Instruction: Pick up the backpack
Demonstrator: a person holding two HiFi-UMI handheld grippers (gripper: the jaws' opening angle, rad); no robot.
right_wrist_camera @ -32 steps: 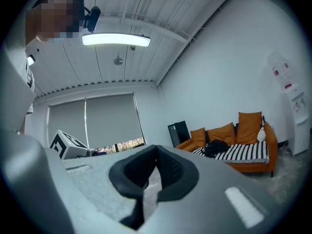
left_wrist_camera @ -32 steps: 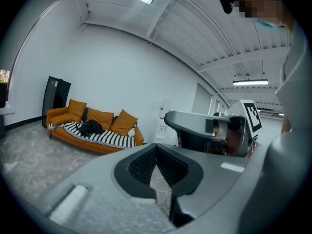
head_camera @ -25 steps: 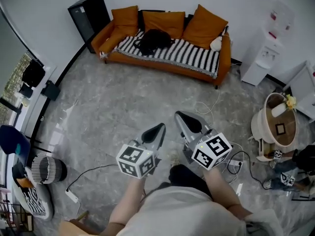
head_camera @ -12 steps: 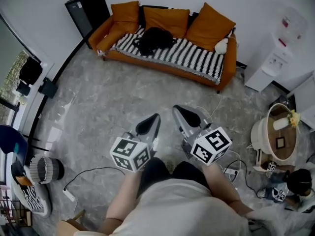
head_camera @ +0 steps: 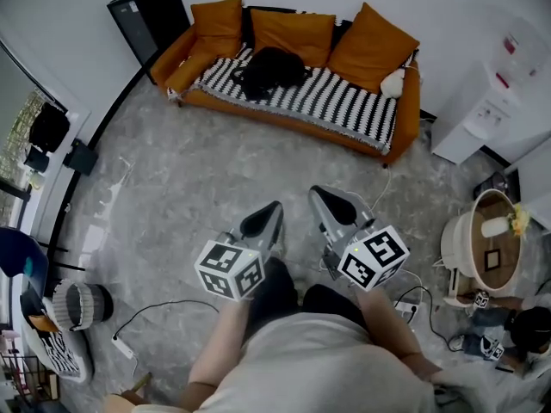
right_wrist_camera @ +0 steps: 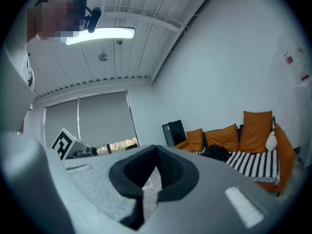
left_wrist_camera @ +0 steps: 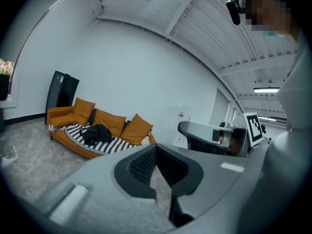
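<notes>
The black fabric backpack point(head_camera: 270, 67) lies on the black-and-white striped throw point(head_camera: 344, 101) covering the seat of the orange upholstered sofa point(head_camera: 406, 114). It sits towards the sofa's left end as the head view shows it, in front of the orange square cushions point(head_camera: 293, 34), and is well apart from both claws. The left claw point(head_camera: 274, 206) is closed: its ribbed black pads meet at the tips with nothing between them. The right claw point(head_camera: 315, 193) is closed in the same way and is also empty. Both claws are side by side above the grey marbled floor point(head_camera: 198, 179) and point towards the sofa. At the right, a round white tub with a brown interior point(head_camera: 449, 243) stands on the floor. It holds a white cylinder point(head_camera: 495, 227) and a small dark square frame point(head_camera: 492, 258). At the left, the contents of a grey-and-white striped round basket point(head_camera: 73, 299) cannot be made out.
</notes>
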